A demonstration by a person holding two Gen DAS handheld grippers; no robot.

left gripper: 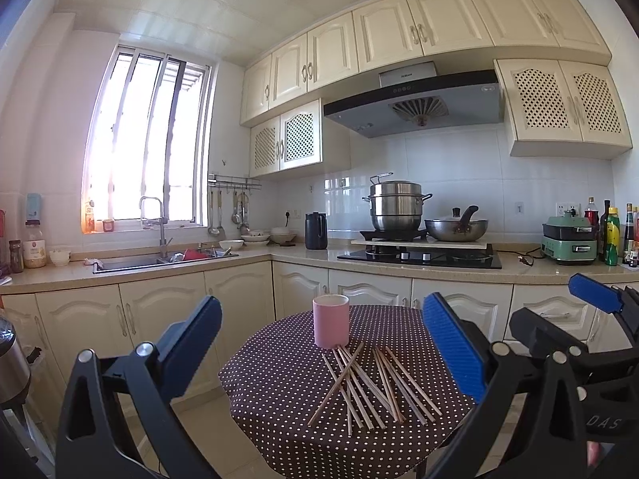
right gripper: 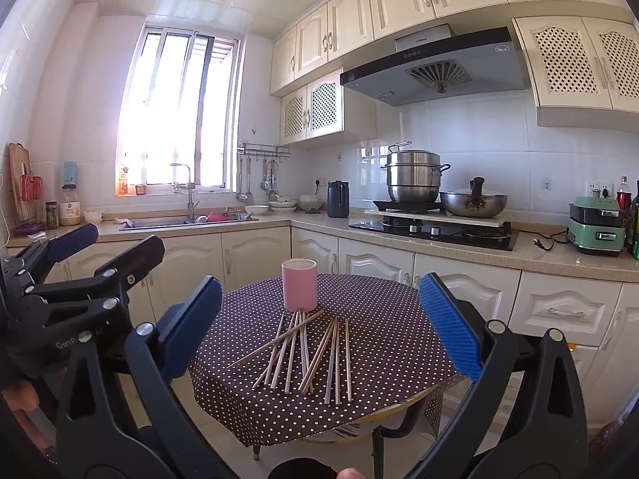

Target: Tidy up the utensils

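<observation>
A pink cup (left gripper: 330,321) stands upright on a round table with a dark polka-dot cloth (left gripper: 275,363). Several wooden chopsticks (left gripper: 367,383) lie scattered on the cloth in front of the cup. The cup (right gripper: 299,284), the chopsticks (right gripper: 307,351) and the cloth (right gripper: 391,343) also show in the right wrist view. My left gripper (left gripper: 323,343) is open and empty, held back from the table above its near edge. My right gripper (right gripper: 319,323) is open and empty, also short of the table. Each gripper shows at the side of the other's view.
Kitchen counters run behind the table, with a sink (left gripper: 159,259) at the left and a stove (left gripper: 423,257) with a steel pot (left gripper: 395,205) and a wok (left gripper: 457,227). A green appliance (left gripper: 569,243) and bottles (left gripper: 611,235) stand at the right.
</observation>
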